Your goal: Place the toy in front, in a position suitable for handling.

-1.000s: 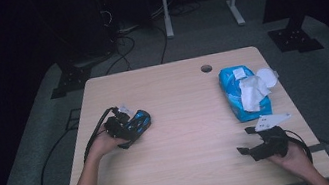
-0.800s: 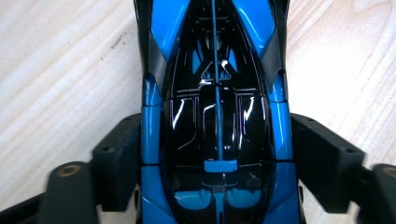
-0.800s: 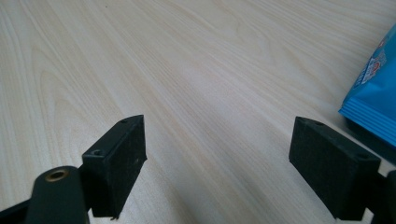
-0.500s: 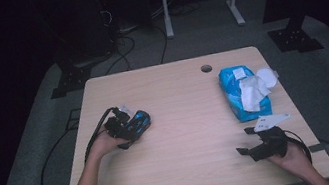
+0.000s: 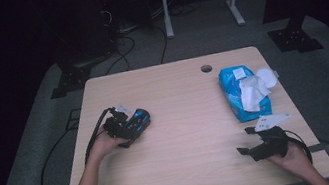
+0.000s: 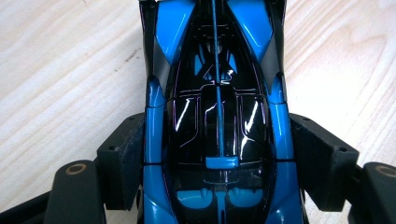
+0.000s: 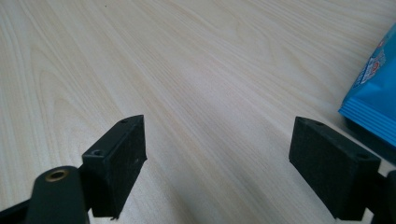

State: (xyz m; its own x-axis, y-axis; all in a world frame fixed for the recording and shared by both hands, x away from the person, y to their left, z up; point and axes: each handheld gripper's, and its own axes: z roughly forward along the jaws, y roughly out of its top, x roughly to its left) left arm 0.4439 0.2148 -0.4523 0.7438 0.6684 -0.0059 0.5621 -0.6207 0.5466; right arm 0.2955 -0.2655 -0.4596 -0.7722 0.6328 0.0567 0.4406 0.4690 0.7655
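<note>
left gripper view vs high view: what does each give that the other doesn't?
Left gripper view alone: the blue and black toy car up close, its glossy canopy and centre stripe, and both black pads pressed against its flanks, so the left tool is shut on it.

High view alone: the blue wipes pack with a white wipe pulled out, the right tool open near the table's front right corner, the round cable hole, the grey floor.

Both: the car, the left tool, the light wood tabletop.
</note>
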